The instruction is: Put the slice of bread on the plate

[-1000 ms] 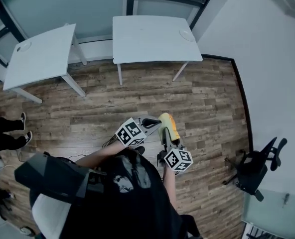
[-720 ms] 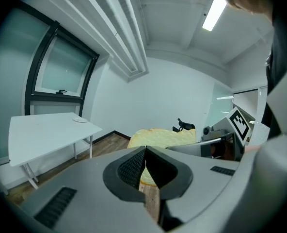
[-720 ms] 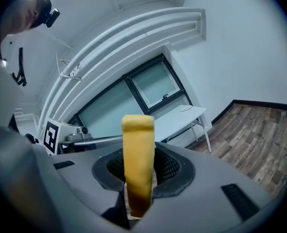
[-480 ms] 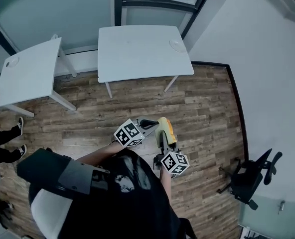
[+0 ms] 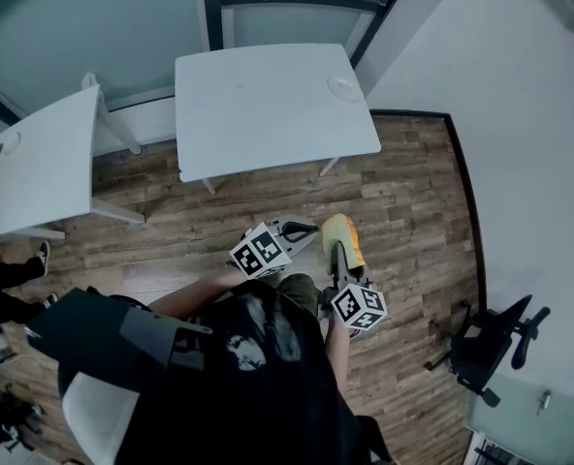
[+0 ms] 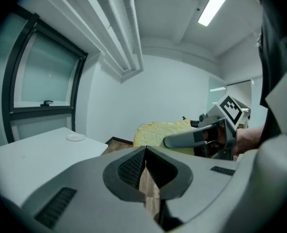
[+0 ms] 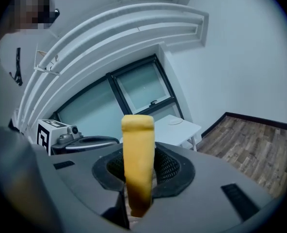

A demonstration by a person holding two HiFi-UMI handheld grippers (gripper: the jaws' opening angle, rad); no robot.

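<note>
A yellow slice of bread (image 5: 342, 237) stands on edge between the jaws of my right gripper (image 5: 337, 260), which is shut on it; in the right gripper view the bread (image 7: 136, 164) rises upright between the pads. My left gripper (image 5: 302, 231) is beside it on the left, shut with nothing between its jaws (image 6: 144, 166). The left gripper view also shows the bread (image 6: 160, 135) held by the right gripper. A small white plate (image 5: 345, 87) lies at the far right corner of the white table (image 5: 268, 109) ahead; the plate (image 6: 75, 137) is small and distant.
A second white table (image 5: 40, 168) stands at the left with a round dish (image 5: 7, 143) on it. Wooden floor (image 5: 413, 201) lies between me and the tables. A black office chair (image 5: 491, 342) is at the lower right. Someone's legs (image 5: 6, 279) are at the left edge.
Both grippers and I have moved across the floor toward the table with the plate; the table now looms larger and nearer. The bread stays held in the right gripper.
</note>
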